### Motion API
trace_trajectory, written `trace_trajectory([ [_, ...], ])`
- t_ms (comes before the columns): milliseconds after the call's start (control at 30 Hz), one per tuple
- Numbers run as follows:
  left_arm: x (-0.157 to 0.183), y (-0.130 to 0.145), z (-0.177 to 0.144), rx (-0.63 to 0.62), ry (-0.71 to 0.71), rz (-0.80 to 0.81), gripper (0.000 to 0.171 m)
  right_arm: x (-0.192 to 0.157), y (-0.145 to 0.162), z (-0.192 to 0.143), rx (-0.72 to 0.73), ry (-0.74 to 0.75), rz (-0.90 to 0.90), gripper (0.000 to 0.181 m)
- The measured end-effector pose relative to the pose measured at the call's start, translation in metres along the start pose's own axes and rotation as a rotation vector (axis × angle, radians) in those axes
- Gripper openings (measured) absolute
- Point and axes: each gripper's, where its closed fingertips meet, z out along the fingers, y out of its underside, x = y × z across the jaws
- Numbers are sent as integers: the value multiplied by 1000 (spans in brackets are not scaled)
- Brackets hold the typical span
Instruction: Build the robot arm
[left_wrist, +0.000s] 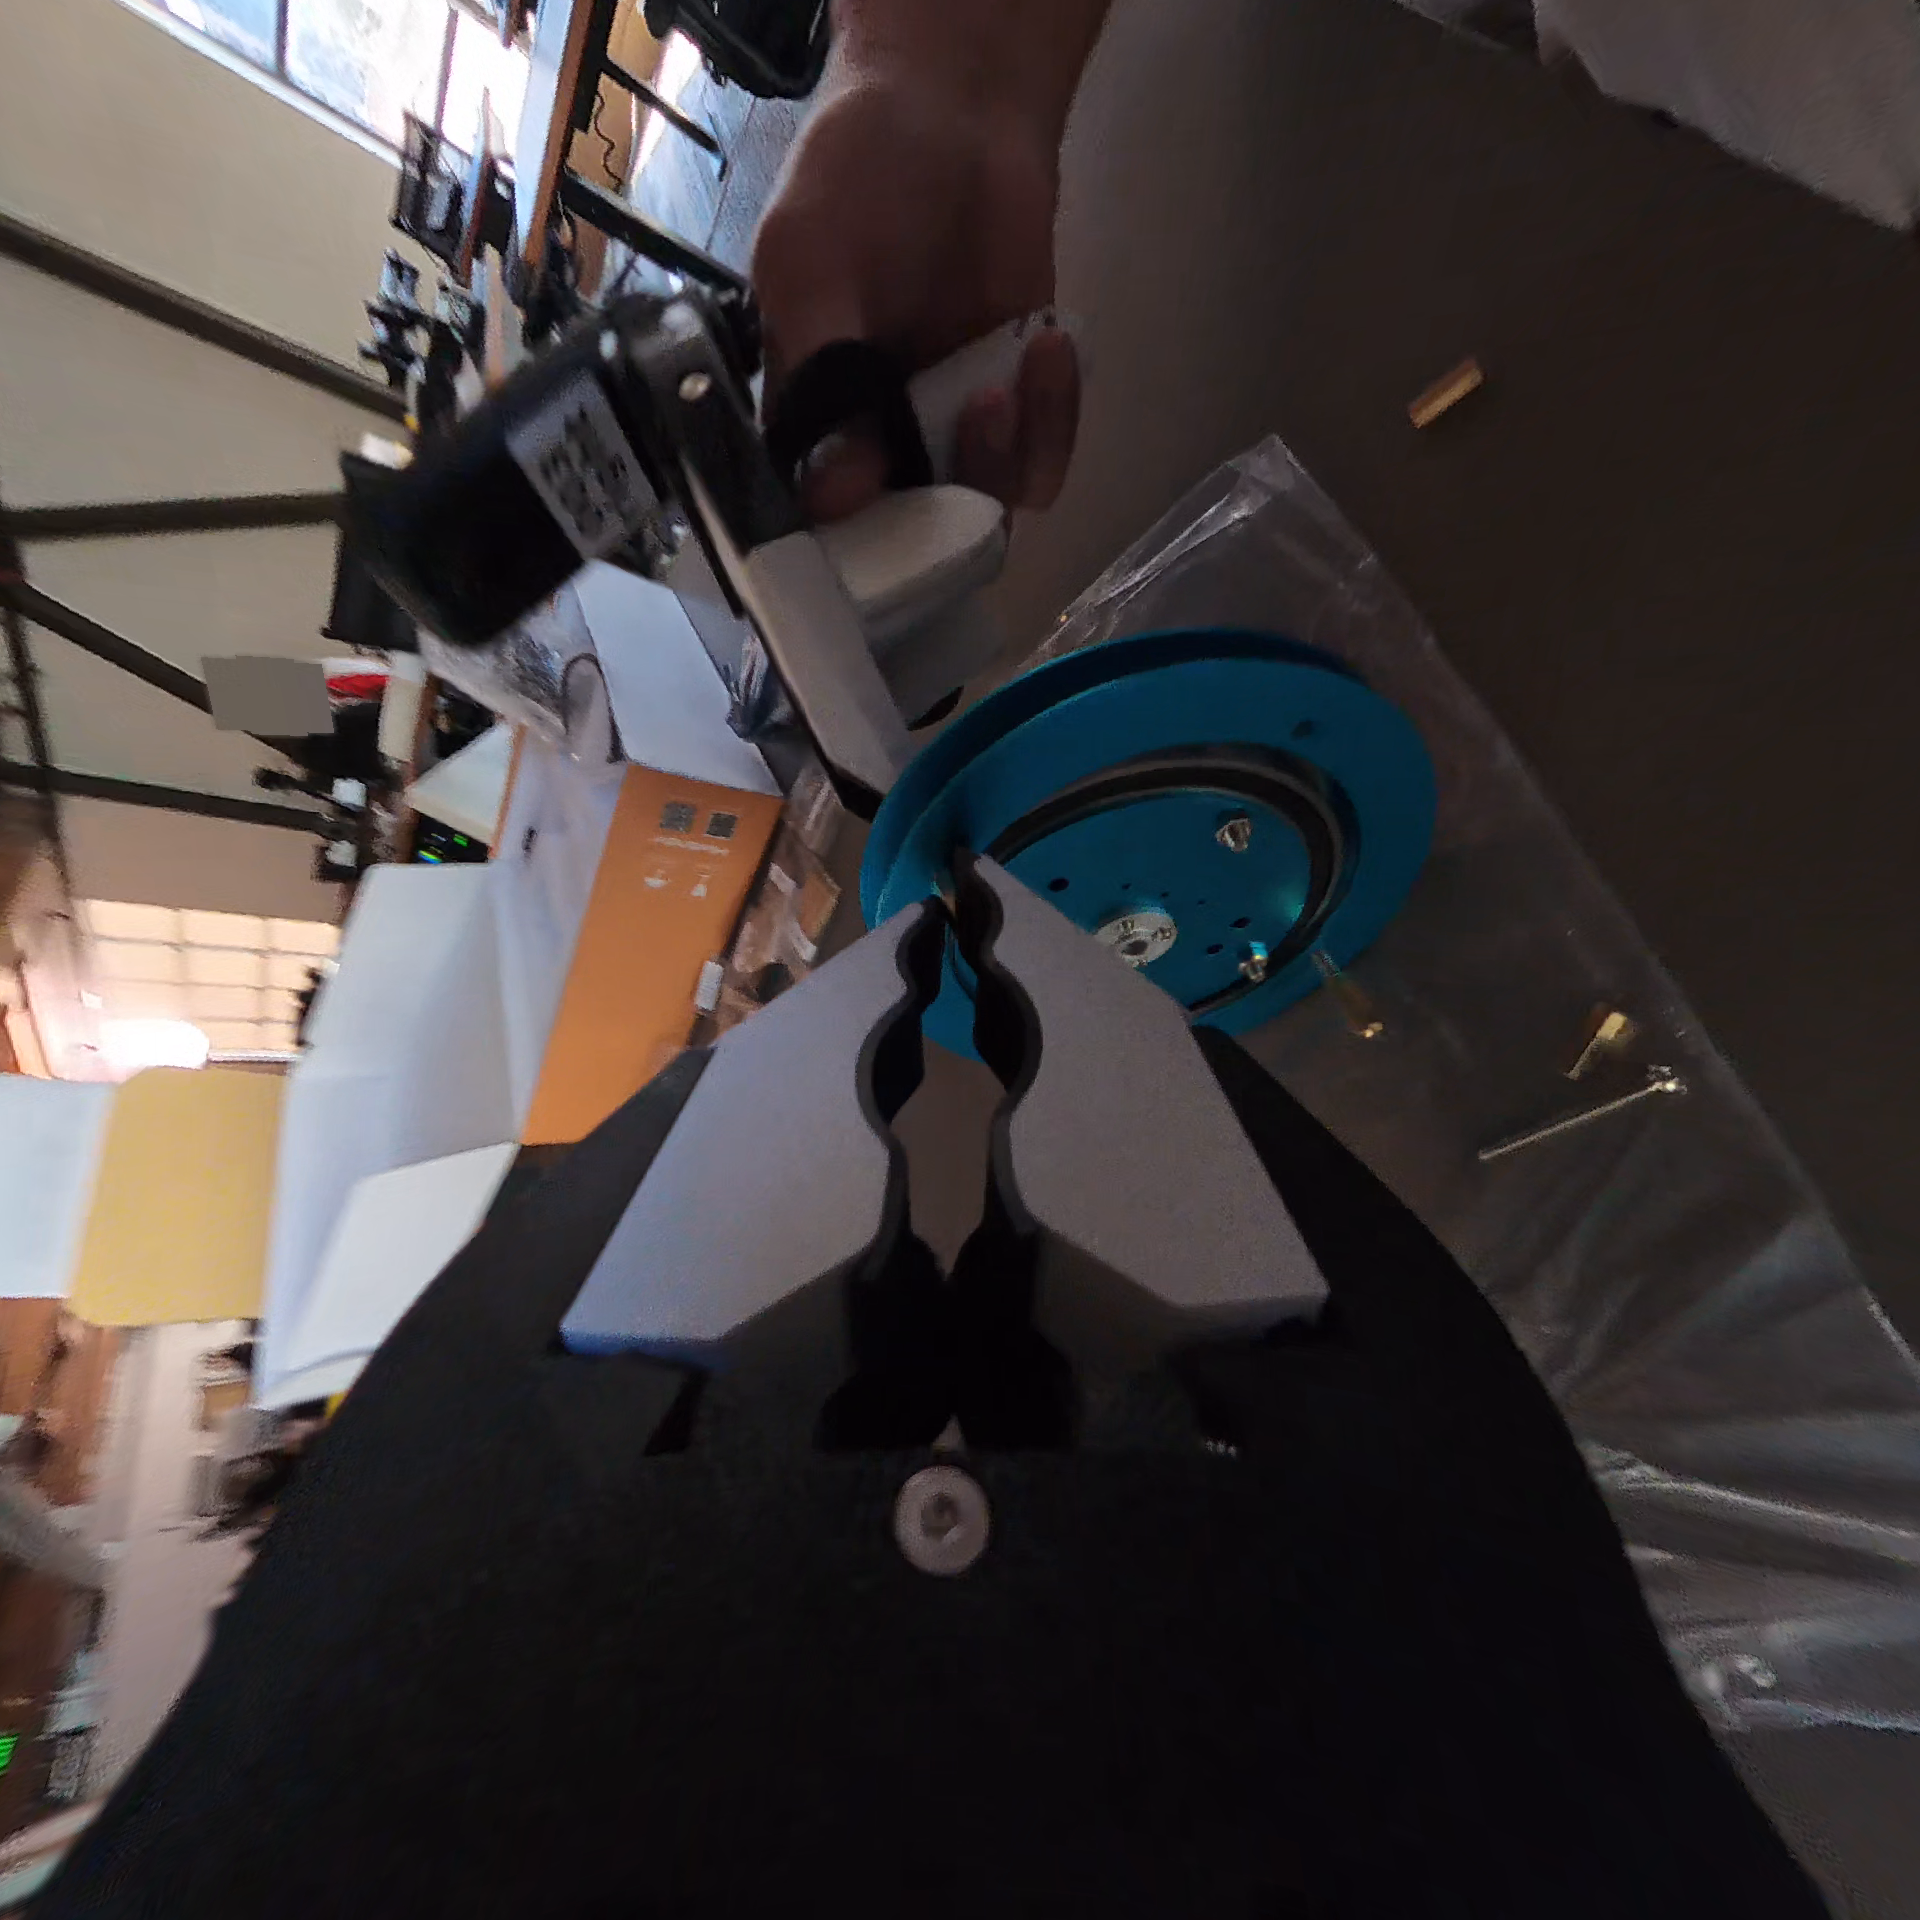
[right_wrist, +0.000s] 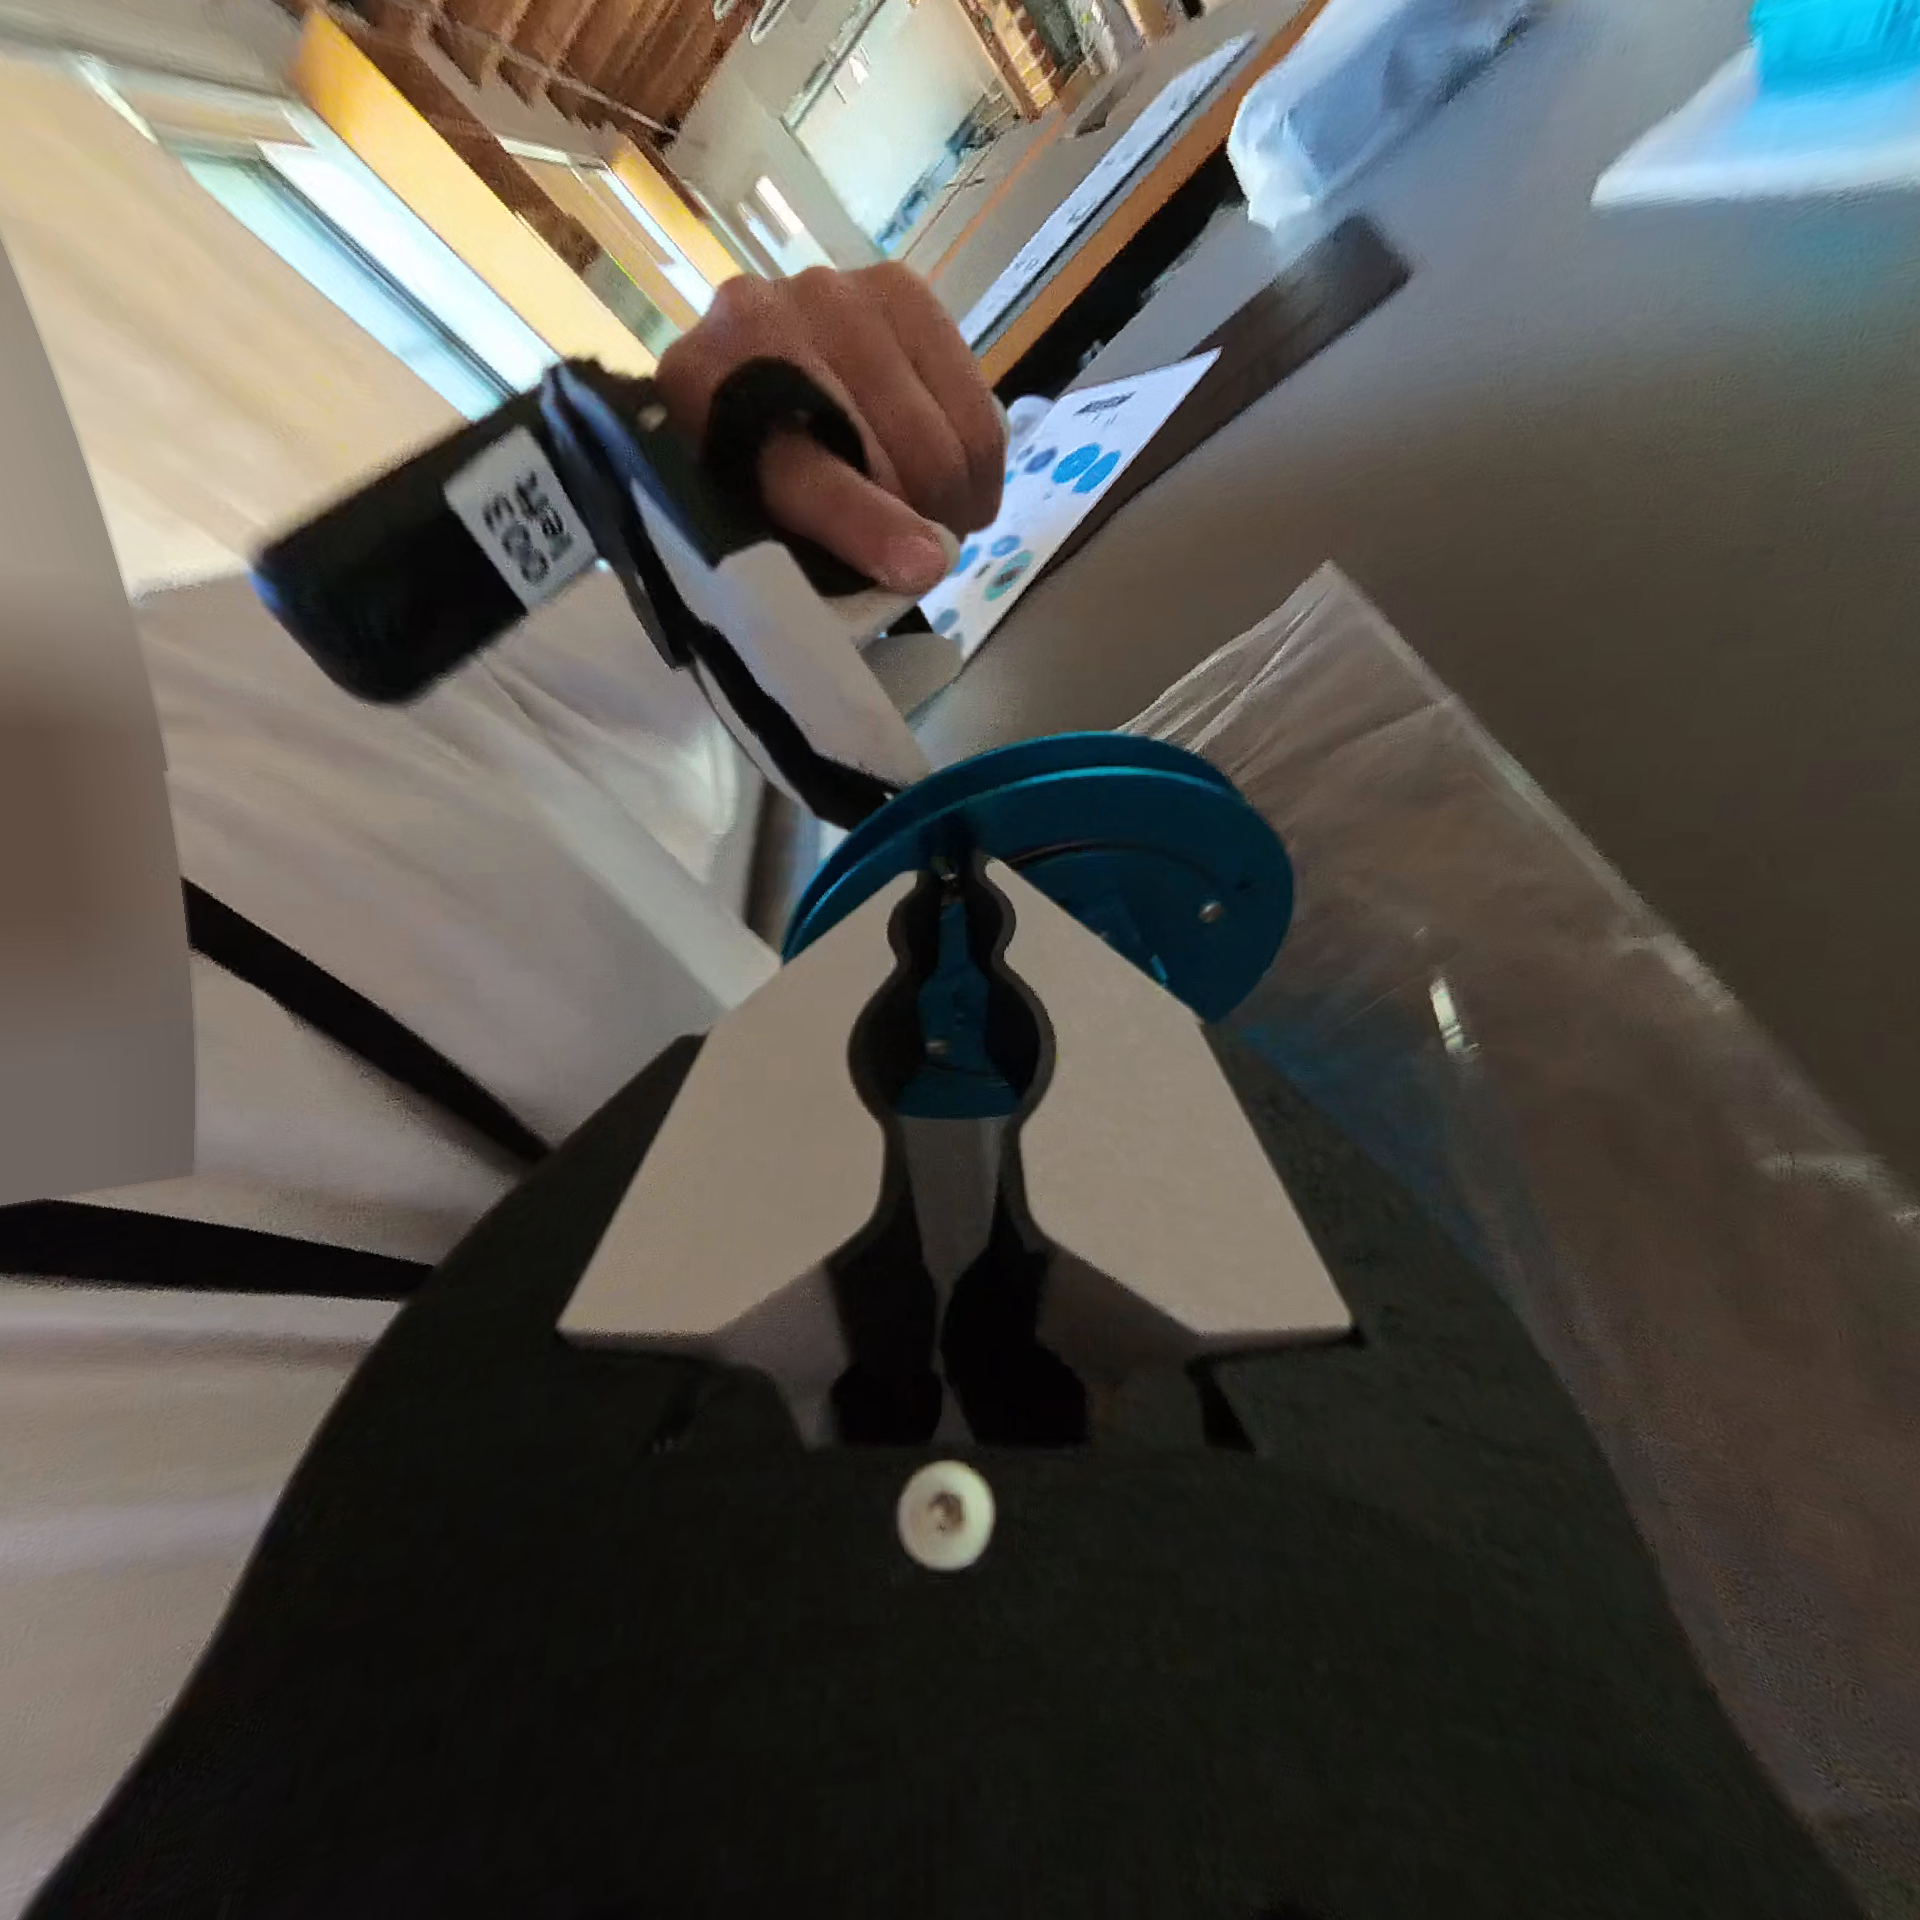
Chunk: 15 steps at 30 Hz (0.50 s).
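Note:
A blue metal wheel (left_wrist: 1195, 717) with a black ring and small screws on its face is held tilted over a clear plastic sheet (left_wrist: 1455, 1091). My left gripper (left_wrist: 951, 894) is shut on the wheel's near rim. My right gripper (left_wrist: 873, 800), held by a hand (left_wrist: 914, 239), grips the rim from the far left side. In the right wrist view my right gripper (right_wrist: 951, 873) is shut on the wheel (right_wrist: 1122, 821) at its edge, and blue metal shows in the gap between the fingers. The left gripper (right_wrist: 894, 784), held by a hand (right_wrist: 852, 395), meets the rim just beyond.
On the plastic sheet lie a brass standoff (left_wrist: 1600, 1042) and a long thin screw (left_wrist: 1579, 1117); another brass piece (left_wrist: 1444, 393) lies on the dark grey table (left_wrist: 1558, 260). A printed sheet with blue circles (right_wrist: 1060, 488) lies farther off. Orange and white boxes (left_wrist: 665, 914) stand beyond the table edge. Left and right tips are no more than a few centimetres apart.

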Motion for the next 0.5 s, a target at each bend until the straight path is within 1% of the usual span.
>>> trace_trajectory([
  [67,0,-4,-1,-2,-34,78,0,-5,3,0,-27,-76,198,3],
  [133,-3,-2,-1,-32,-76,142,0,-8,5,-1,-47,-146,385,3],
  [200,-4,-3,-1,-31,-101,140,0,-9,6,-1,-39,-172,423,3],
  [267,-5,-3,-2,-2,-108,36,0,-8,6,-1,-33,-152,383,3],
  [333,-12,-2,-7,57,-119,-162,0,-2,4,-4,-23,-108,322,3],
  [367,-15,-2,-12,108,-105,-300,0,1,3,-5,-19,-85,289,3],
  [400,-16,0,-15,151,-63,-476,4,4,1,-7,-13,-62,256,4],
  [433,-18,6,-15,178,-14,-686,12,7,0,-8,-7,-41,222,4],
  [467,-18,12,-15,203,43,-917,17,9,-1,-9,-1,-20,193,3],
  [500,-16,15,-14,249,130,-1146,24,11,-2,-9,2,-4,167,3],
])
